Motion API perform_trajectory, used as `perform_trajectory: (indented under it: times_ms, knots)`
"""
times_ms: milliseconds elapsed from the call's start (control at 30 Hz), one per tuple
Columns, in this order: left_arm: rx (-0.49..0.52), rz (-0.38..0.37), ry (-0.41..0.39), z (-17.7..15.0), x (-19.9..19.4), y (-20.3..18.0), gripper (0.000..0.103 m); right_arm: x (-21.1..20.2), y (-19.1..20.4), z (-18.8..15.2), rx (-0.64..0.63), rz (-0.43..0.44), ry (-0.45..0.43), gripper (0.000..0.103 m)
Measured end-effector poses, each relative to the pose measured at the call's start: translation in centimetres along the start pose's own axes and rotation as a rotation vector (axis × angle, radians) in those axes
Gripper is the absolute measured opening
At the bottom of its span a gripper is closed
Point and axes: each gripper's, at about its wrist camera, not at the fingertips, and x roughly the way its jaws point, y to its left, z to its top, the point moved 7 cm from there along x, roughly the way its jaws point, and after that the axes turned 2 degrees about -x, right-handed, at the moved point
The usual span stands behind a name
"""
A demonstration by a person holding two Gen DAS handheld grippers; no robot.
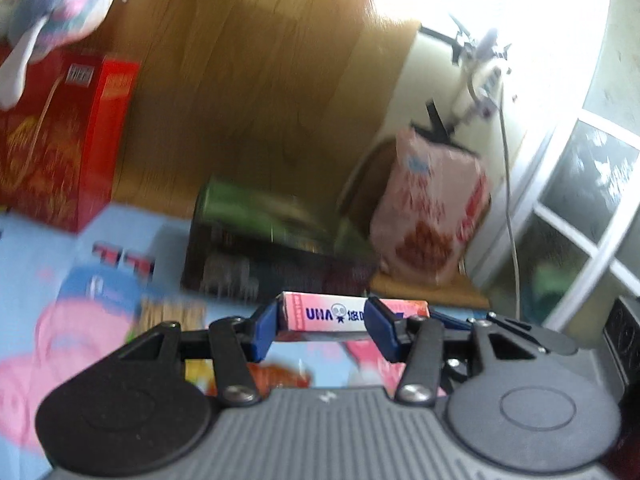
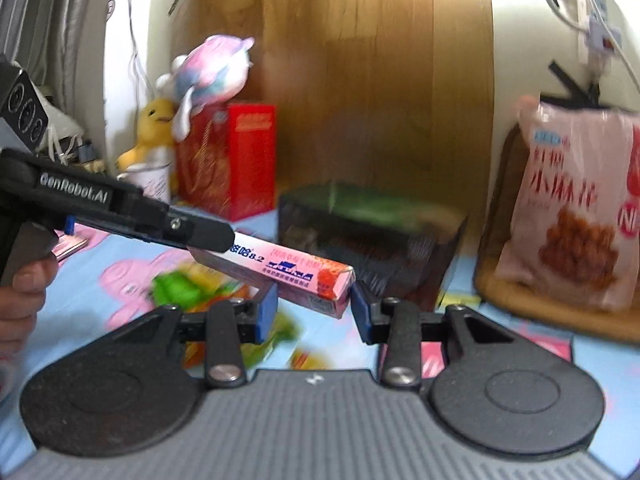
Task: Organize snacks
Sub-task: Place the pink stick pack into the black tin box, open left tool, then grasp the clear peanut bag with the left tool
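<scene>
One pink candy box [image 2: 280,276], one red box [image 2: 228,160], two plush toys [image 2: 212,72], one snack bag [image 2: 580,208]

Pink candy box [image 1: 324,314] in left gripper [image 1: 322,330]

Our left gripper [image 1: 322,326] and right gripper [image 2: 314,306] look alike: black linkage arms with silver screws, blue pads [image 2: 267,312] on the fingers, round black discs at 4 and 8 o'clock, a ribbed grey housing at 6. White "GenRobot.AI" lettering marks our left gripper's black side at 9 o'clock in the right wrist view.
</scene>
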Motion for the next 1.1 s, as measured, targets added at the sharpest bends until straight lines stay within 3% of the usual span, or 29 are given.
perform_trajectory:
  times_ms: [233,400,500,667,900,1100]
  knots:
    - [-0.008,0.073,-0.051,5.9,6.2,2.2,0.049,5.5,-4.6,4.6,0.037,-0.01,-0.071,0.043]
    - [-0.026,0.144,0.028,6.6,10.7,4.7,0.05,10.9,-6.2,4.4,0.06,-0.053,-0.016,0.047]
    - [-0.033,0.112,-0.026,6.7,8.2,5.4,0.052,10.4,-6.7,3.9,0.103,-0.069,-0.032,0.05]
    - [-0.153,0.141,-0.061,5.3,3.1,8.1,0.053,6.6,-5.9,2.4,0.196,0.013,-0.073,0.05]
    - [-0.217,0.216,-0.033,-0.2,-0.4,9.6,0.053,5.8,-0.3,-0.2,0.235,0.184,0.024,0.05]
    - [-0.344,0.235,-0.002,-2.4,-0.9,13.1,0.053,6.6,4.6,-0.1,0.154,0.272,0.077,0.05]
